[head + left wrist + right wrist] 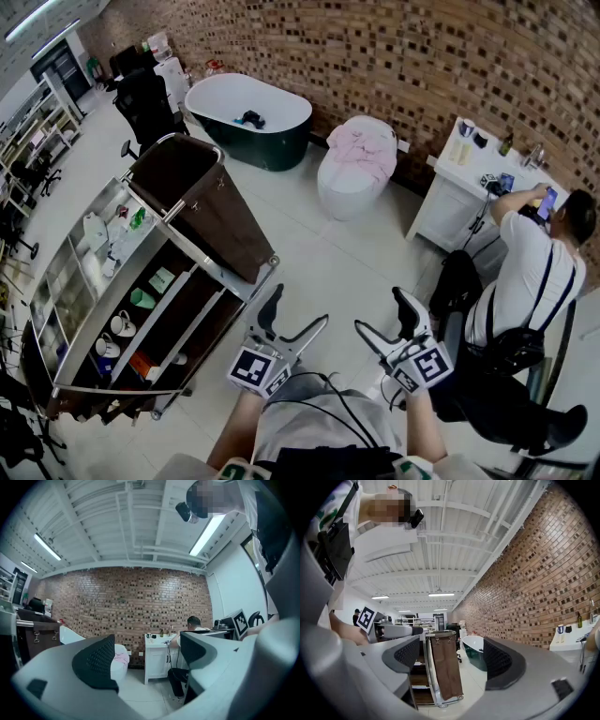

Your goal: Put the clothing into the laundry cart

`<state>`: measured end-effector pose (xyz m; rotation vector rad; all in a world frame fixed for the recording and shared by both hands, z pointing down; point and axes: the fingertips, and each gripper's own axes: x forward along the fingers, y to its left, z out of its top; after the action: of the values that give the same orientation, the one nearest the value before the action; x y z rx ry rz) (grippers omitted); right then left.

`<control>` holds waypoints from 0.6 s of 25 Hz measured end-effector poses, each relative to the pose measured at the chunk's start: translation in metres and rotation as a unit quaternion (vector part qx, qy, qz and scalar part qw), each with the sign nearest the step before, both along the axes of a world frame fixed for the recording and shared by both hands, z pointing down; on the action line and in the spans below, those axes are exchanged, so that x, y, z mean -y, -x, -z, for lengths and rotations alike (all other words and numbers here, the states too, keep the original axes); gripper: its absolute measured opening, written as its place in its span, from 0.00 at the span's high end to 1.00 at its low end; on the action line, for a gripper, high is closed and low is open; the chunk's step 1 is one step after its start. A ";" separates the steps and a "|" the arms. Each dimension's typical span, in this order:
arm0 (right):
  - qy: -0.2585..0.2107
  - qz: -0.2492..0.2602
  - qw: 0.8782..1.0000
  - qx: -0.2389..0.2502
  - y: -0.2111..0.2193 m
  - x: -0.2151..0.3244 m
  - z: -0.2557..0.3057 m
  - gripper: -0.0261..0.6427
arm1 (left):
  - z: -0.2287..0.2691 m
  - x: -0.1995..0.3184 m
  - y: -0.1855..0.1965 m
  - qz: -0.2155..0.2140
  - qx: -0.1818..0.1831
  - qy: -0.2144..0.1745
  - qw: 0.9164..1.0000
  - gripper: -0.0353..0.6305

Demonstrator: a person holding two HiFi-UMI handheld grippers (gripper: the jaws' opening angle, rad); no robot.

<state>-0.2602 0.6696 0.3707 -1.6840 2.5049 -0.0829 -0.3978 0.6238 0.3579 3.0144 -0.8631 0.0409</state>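
Brick-walled bathroom mock-up with a pale tiled floor, seen from above. At far left stands the laundry cart (202,211), a wheeled housekeeping trolley with a deep brown fabric bag, open at the top, and shelves of supplies beside it. Further back is a dark green bathtub (281,141) with a small dark item (249,119) lying inside; whether that is clothing cannot be told. To its right, a pink garment (364,145) is draped over the closed lid of a white toilet (342,192), well apart from the cart. Next comes a white vanity (450,211), and at far right a seated person (525,272) leans over it. In the foreground, the left gripper (294,315) and the right gripper (382,315) are held side by side above bare floor, each with its jaws spread apart and nothing between them. The task looks to be at its start, in the approach to the clothing. The next move likely calls for walking forward to the toilet and closing a gripper on a fold of the pink garment before carrying it left to the bag.
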 end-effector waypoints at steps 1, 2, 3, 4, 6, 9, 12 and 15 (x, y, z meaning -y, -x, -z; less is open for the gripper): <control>-0.001 0.000 1.000 0.002 -0.004 0.004 -0.001 0.30 | -0.002 0.004 -0.004 0.000 0.000 0.002 1.000 0.31; -0.001 0.000 1.000 0.004 -0.007 0.008 -0.003 0.30 | -0.004 0.009 -0.009 0.000 0.000 0.004 1.000 0.31; -0.001 0.000 1.000 0.006 -0.011 0.012 -0.006 0.30 | -0.007 0.014 -0.013 -0.001 -0.001 0.007 1.000 0.31; 0.000 0.000 1.000 0.007 -0.014 0.016 -0.008 0.30 | -0.010 0.019 -0.018 -0.002 -0.001 0.011 1.000 0.31; 0.005 -0.002 1.000 0.006 -0.020 0.027 -0.014 0.30 | -0.015 0.033 -0.027 -0.009 -0.003 0.016 1.000 0.31; 0.010 -0.012 1.000 -0.001 -0.029 0.044 -0.018 0.30 | -0.020 0.056 -0.046 -0.027 -0.009 0.023 0.999 0.31; 0.020 -0.040 0.999 -0.002 -0.050 0.063 -0.017 0.30 | -0.021 0.081 -0.073 -0.058 -0.014 0.025 0.998 0.31; 0.020 -0.060 0.998 -0.013 -0.067 0.089 -0.010 0.30 | -0.017 0.111 -0.097 -0.088 -0.020 0.022 0.996 0.31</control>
<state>-0.1931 0.5802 0.3807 -1.8572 2.4301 -0.0999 -0.3008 0.5125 0.3751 3.0289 -0.5836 -0.0005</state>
